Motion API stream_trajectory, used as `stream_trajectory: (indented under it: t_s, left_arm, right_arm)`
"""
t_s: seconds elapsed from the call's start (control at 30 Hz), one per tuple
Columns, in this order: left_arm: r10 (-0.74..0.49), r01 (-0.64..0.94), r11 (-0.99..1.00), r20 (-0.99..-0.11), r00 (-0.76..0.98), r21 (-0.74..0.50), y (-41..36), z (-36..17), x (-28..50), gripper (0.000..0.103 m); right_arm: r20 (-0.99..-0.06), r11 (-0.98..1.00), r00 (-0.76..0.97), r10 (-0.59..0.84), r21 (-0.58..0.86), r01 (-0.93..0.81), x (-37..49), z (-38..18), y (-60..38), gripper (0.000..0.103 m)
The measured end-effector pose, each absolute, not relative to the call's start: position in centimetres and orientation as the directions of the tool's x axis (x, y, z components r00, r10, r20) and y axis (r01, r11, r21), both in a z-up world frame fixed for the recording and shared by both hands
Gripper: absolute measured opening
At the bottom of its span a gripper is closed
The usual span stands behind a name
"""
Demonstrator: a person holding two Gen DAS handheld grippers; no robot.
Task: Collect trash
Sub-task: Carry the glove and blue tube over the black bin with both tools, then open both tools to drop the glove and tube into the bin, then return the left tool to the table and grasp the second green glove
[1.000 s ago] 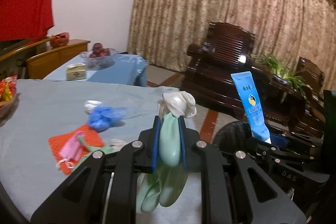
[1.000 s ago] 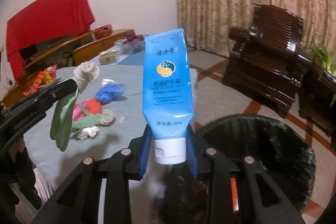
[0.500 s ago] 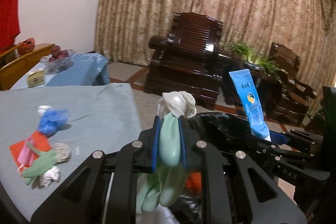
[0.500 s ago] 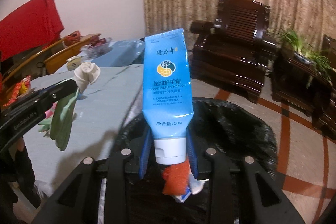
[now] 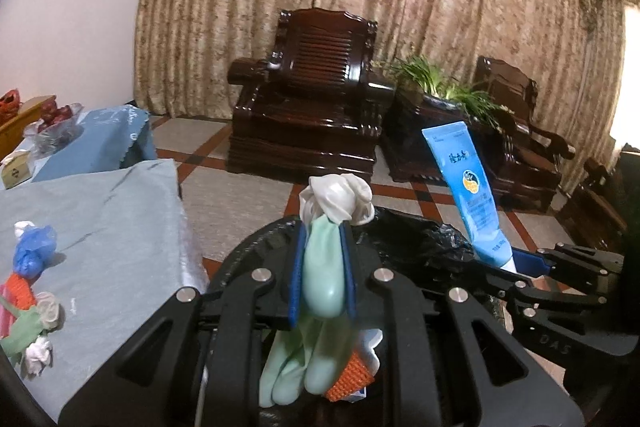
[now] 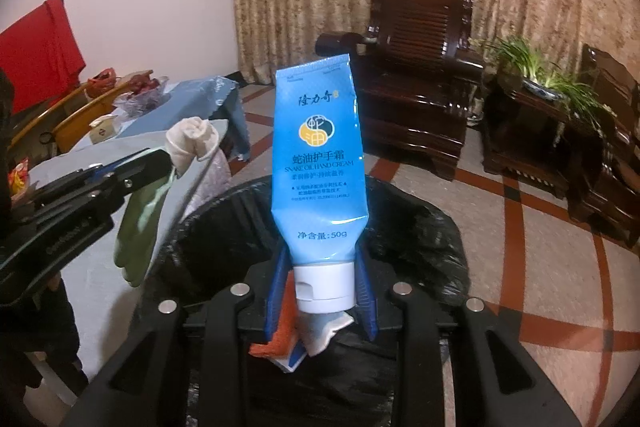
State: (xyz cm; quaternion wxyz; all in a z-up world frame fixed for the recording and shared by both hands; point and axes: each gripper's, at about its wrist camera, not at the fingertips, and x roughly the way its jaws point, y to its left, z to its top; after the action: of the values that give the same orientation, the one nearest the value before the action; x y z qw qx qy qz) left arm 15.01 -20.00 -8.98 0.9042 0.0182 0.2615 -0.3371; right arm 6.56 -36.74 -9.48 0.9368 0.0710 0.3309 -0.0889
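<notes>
My left gripper (image 5: 322,267) is shut on a pale green rubber glove (image 5: 322,279) with a white rolled cuff; its fingers hang down over the black-lined trash bin (image 5: 416,239). My right gripper (image 6: 323,287) is shut on the white cap end of a blue hand cream tube (image 6: 318,167), held upright over the same bin (image 6: 420,227). Orange and white trash (image 6: 280,343) lies inside the bin. The glove (image 6: 138,227) and the left gripper (image 6: 160,163) show at the left of the right wrist view. The tube (image 5: 468,187) shows at the right of the left wrist view.
A table under a grey-blue cloth (image 5: 100,219) stands left of the bin, with blue, orange, green and white scraps (image 5: 28,291) on it. Dark wooden armchairs (image 5: 316,107) and a potted plant (image 5: 452,87) stand behind, before a curtain.
Both grippers have swung right from the table to above the trash bin, each still holding its item. The table scraps have slid to the left edge of view.
</notes>
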Motion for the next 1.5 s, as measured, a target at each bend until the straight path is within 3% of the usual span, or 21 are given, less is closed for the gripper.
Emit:
stream_trajectory:
  t_s: [0.37,0.47,0.53,0.63,0.7,0.8,1.03,1.5]
  left_arm:
    - [-0.616,0.648,0.744,-0.545,0.569,-0.163,-22.4,-11.4,17.1,0.017]
    - [-0.625,0.656,0.734,-0.556,0.548,-0.178,-22.7,-11.9,17.5,0.028]
    - [-0.629,0.653,0.734,-0.551,0.548,-0.188,-22.3,-12.1,17.6,0.047]
    - [-0.624,0.644,0.742,-0.546,0.559,-0.188,-21.7,-12.0,17.6,0.054]
    - [-0.615,0.636,0.750,-0.543,0.572,-0.181,-21.0,-11.8,17.6,0.063]
    - [-0.576,0.601,0.786,-0.530,0.623,-0.147,-18.8,-11.2,17.5,0.082]
    - [-0.480,0.496,0.861,-0.501,0.720,-0.112,-12.4,-9.2,17.1,0.092]
    - [-0.230,0.220,0.972,-0.482,0.845,-0.079,1.5,-7.5,15.5,0.093]
  right_arm:
    - [-0.664,0.963,0.734,-0.141,0.081,0.257,6.8,-11.2,-39.0,0.032]
    - [-0.679,0.959,0.718,-0.153,0.074,0.275,6.8,-11.7,-39.4,0.034]
    - [-0.679,0.956,0.716,-0.161,0.073,0.284,6.6,-11.9,-39.5,0.044]
    - [-0.669,0.954,0.723,-0.175,0.066,0.291,6.4,-11.6,-39.6,0.055]
    - [-0.657,0.954,0.731,-0.181,0.063,0.293,6.3,-11.3,-39.4,0.075]
    - [-0.624,0.955,0.758,-0.192,0.061,0.292,6.0,-10.5,-38.8,0.098]
    - [-0.593,0.970,0.793,-0.137,0.081,0.228,6.7,-9.3,-36.0,0.097]
    - [-0.548,0.994,0.836,0.024,0.106,0.041,11.2,-8.0,-26.1,0.097]
